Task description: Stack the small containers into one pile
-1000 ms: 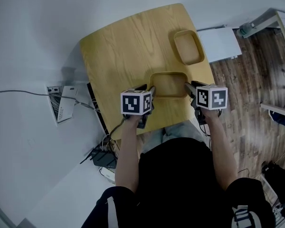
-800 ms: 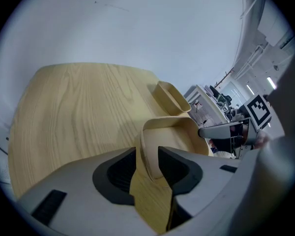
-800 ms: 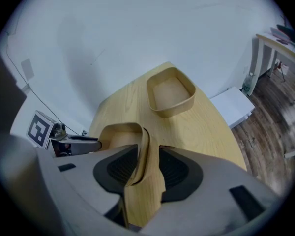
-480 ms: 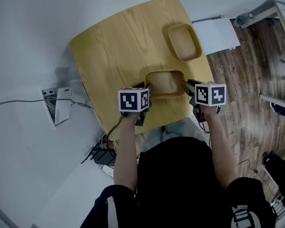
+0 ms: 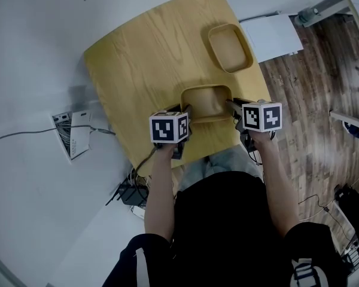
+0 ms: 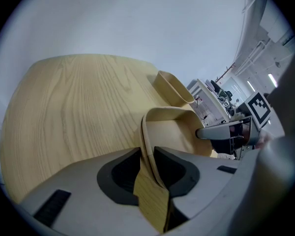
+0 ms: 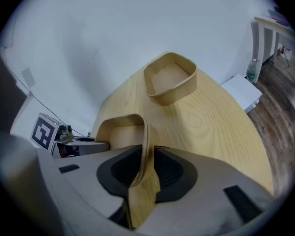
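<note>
**Clamped from both sides**

The near wooden container, lower centre on the bench, is clamped at its side walls by the left tongs and right tongs, which have just been closing. A second container is seen upper right.

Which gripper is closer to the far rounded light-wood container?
Right. With both grippers' jaws just closing, the right gripper clamps the near rounded light-wood container's wall nearer the far container; the left gripper clamps the opposite wall.
</note>
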Tool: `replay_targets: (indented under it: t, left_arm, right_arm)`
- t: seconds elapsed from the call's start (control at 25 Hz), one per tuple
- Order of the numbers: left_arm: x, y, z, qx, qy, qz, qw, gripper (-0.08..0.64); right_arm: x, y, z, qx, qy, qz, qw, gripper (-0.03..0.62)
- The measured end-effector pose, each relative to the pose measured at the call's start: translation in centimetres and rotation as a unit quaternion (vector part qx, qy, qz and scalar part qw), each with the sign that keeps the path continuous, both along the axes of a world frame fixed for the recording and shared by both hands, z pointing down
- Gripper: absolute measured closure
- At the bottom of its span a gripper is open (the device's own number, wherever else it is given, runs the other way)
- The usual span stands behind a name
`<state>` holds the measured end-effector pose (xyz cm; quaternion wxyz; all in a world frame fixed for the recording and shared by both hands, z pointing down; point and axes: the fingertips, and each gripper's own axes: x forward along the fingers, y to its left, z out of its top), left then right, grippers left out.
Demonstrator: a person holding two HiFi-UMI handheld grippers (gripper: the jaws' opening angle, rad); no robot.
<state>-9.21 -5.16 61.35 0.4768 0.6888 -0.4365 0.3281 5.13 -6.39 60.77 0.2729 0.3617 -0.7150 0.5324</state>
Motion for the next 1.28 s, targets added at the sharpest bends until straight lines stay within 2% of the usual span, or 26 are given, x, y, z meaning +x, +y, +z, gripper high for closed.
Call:
replay_targets:
  t: [0.04, 0.32, 0.8, 1.28]
  left_arm:
    - [0.0, 0.0, 0.0, 0.0, 0.001, 0.0, 1.0, 0.456]
    - [-0.2, 1.0, -1.2, 0.011, -0.011, -0.019, 0.9997, 0.48]
    - [-0.9, 3.1, -5.9, 0.07, -0.045, -0.053, 0.9952, 0.486]
    - [0.2, 6.3, -9.6, 0.121, -0.036, -0.094, 0.9875, 0.494]
  right_arm:
    - [-0.1, 0.0, -0.1, 0.002, -0.001, -0.001, 1.0, 0.523]
    - [-0.2, 1.0, -1.1, 0.016, 0.008, -0.029, 0.999, 0.525]
    - [-1.0, 2.4, -4.9, 0.063, -0.008, -0.059, 0.996, 0.528]
    - [0.2, 5.2, -8.6, 0.105, -0.01, -0.079, 0.991, 0.528]
